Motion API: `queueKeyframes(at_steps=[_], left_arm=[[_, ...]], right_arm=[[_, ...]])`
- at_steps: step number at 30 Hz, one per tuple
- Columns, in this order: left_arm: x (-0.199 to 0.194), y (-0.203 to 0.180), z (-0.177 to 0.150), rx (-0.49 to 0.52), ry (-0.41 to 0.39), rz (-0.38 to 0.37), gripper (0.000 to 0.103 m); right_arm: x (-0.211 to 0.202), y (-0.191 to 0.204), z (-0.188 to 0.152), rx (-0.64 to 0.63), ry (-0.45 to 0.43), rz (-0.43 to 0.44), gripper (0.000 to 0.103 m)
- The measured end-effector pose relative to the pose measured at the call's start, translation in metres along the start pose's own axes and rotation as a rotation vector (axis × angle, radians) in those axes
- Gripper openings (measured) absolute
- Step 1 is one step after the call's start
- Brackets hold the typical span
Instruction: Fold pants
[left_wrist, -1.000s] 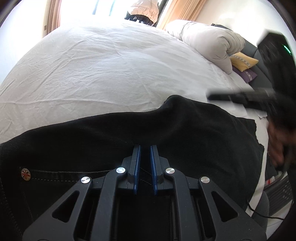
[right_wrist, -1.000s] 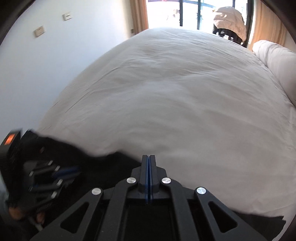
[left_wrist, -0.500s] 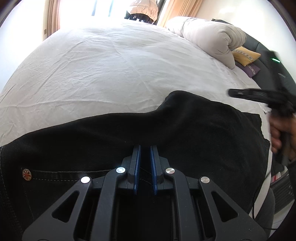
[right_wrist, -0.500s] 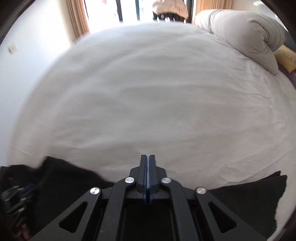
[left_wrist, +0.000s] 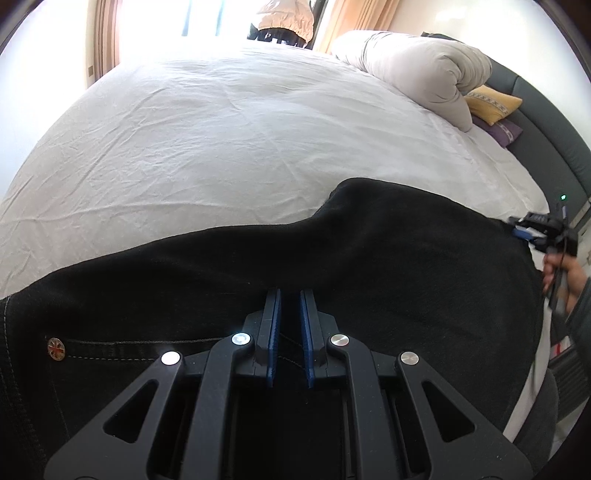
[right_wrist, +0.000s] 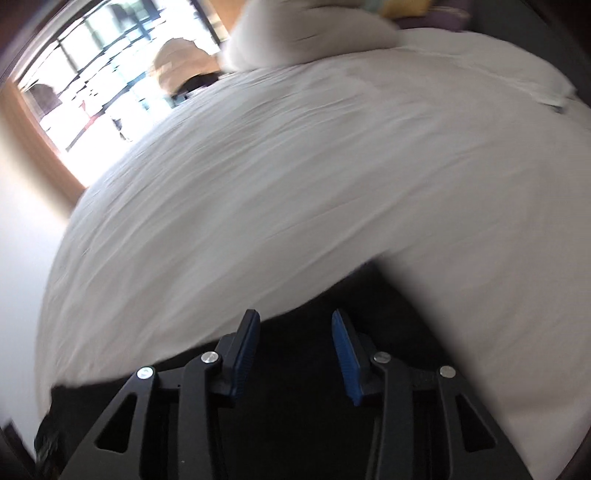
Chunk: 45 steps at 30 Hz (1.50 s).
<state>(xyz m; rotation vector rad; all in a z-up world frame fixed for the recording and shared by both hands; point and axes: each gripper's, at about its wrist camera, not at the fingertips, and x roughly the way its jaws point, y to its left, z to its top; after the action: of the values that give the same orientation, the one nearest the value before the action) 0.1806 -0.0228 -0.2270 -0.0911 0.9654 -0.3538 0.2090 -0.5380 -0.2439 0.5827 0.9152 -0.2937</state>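
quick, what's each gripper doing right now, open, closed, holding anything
Left gripper: nearly closed, pinching the black pants.
Right gripper: jaws opening, over the pants' far end, gripping nothing.

my right wrist view is smeared with motion blur: the white bed sheet (right_wrist: 332, 177) shows only as streaks, and the window (right_wrist: 85, 85) and the pillow (right_wrist: 310, 40) behind it are soft shapes. the black pants (right_wrist: 295, 387) run out of that picture at the bottom, their edge against the sheet fuzzy. in my left wrist view the pants (left_wrist: 369, 258) are cut off at the left and bottom edges, and my left gripper (left_wrist: 289, 314) hides the cloth beneath its frame. my right gripper (left_wrist: 524, 230) is tiny at the far right edge; its jaw gap is too small to read there.
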Motion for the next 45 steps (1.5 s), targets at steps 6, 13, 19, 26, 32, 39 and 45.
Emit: queueKeyframes(at_steps=[6, 13, 19, 26, 32, 39, 45], left_arm=[[0.000, -0.005, -0.001, 0.022, -0.005, 0.026, 0.010], [-0.001, -0.004, -0.001, 0.041, -0.006, 0.043, 0.011], [-0.001, -0.008, -0.001, 0.056, -0.004, 0.063, 0.011], [0.000, -0.019, -0.003, 0.110, -0.001, 0.127, 0.011], [0.001, -0.018, -0.001, 0.112, 0.000, 0.127, 0.011], [0.001, -0.019, -0.001, 0.112, -0.002, 0.128, 0.011], [0.002, -0.016, -0.001, 0.104, -0.002, 0.119, 0.011]], right_arm=[[-0.062, -0.040, 0.002, 0.142, -0.084, 0.087, 0.060], [-0.057, -0.029, -0.074, 0.031, 0.081, 0.251, 0.060], [-0.097, -0.086, -0.057, 0.237, -0.150, 0.051, 0.064], [-0.123, -0.125, -0.090, 0.482, -0.160, 0.240, 0.068], [-0.090, -0.115, -0.110, 0.606, -0.052, 0.303, 0.069], [-0.075, -0.124, -0.109, 0.695, 0.003, 0.383, 0.070], [-0.068, -0.120, -0.112, 0.732, 0.033, 0.437, 0.070]])
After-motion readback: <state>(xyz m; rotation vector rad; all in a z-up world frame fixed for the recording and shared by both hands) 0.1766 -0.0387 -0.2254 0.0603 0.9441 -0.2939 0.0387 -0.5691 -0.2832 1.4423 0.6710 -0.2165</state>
